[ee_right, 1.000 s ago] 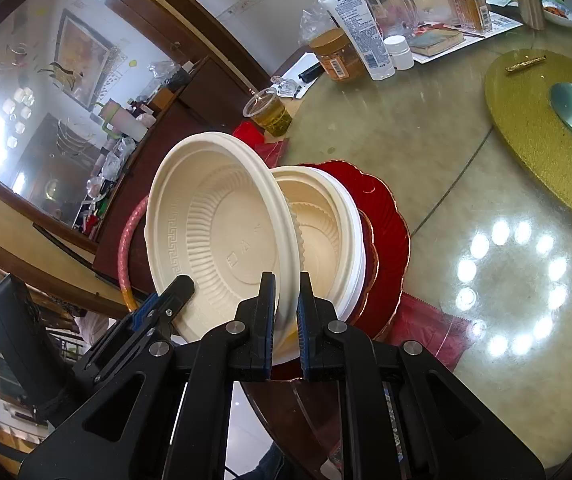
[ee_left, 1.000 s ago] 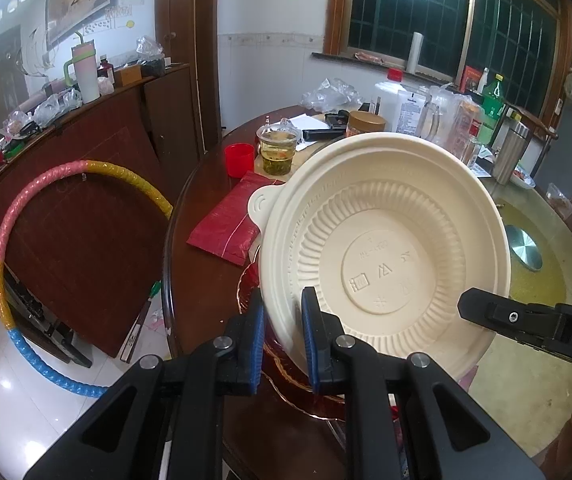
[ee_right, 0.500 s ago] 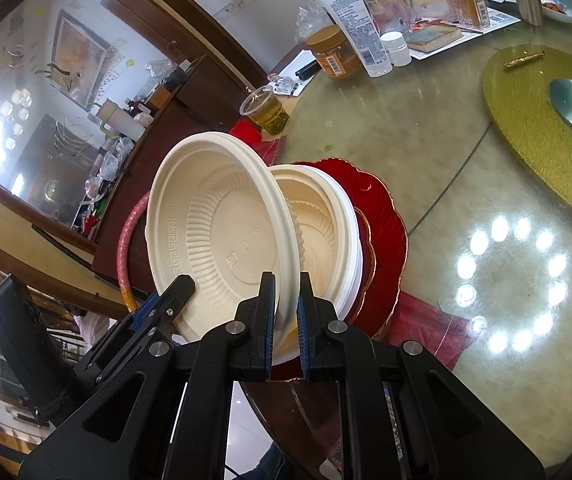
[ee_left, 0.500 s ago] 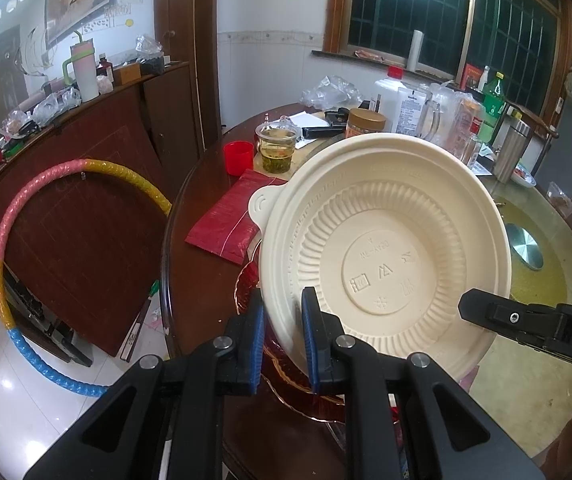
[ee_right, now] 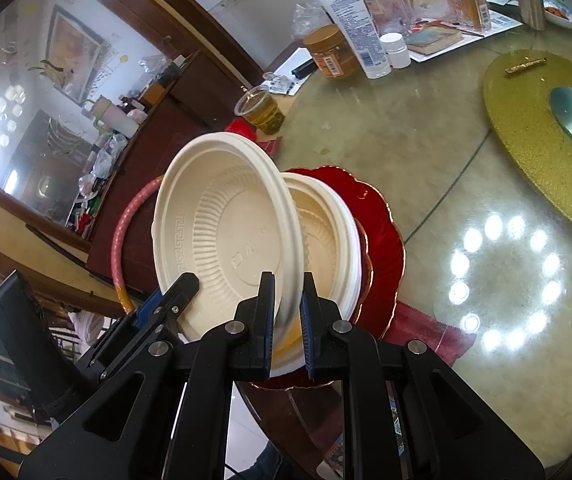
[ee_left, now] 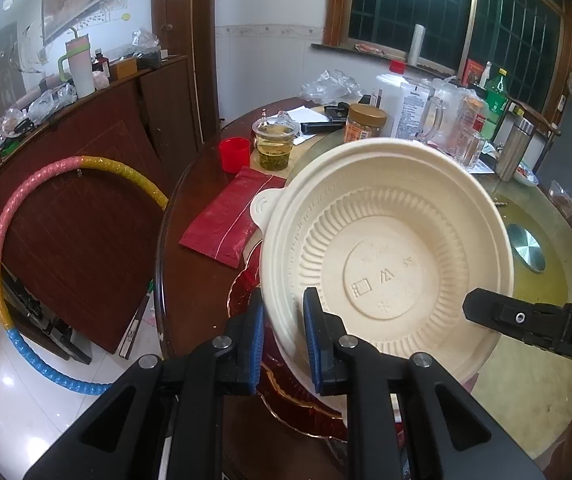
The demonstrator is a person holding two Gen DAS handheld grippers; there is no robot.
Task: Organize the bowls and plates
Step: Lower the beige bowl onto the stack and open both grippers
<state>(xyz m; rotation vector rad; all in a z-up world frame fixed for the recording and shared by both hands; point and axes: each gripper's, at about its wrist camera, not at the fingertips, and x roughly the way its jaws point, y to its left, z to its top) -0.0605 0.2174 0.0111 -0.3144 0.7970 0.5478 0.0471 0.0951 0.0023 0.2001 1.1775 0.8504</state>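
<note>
Closest to the left camera, left gripper clenched on the lower rim of the bowl, one blue pad on each side of the rim. Bowl cream-coloured, tilted up on its edge, ribbed underside toward this camera, just ahead of the fingers and rising above them. At its right side, one black finger of the other tool lying across the lower rim. In the right wrist view, right gripper on the same rim but at another spot, jaws opening, rim between the pads and close against both, hollow inside of the bowl turned to the left of the fingers. Directly behind the held bowl, a lower bowl of the same kind, lying in a red plate with a gold scalloped border, plate at the near edge of the round table. Lower edge of the held bowl low over these two; contact with them not possible to tell. Further on the table, a red packet beside the plate, then a red cup and a glass of yellow-green tea, then a jar with a gold lid among bottles. Off the table to the left, a hoop in pink, yellow and blue, leaning on a dark wooden cabinet.
</note>
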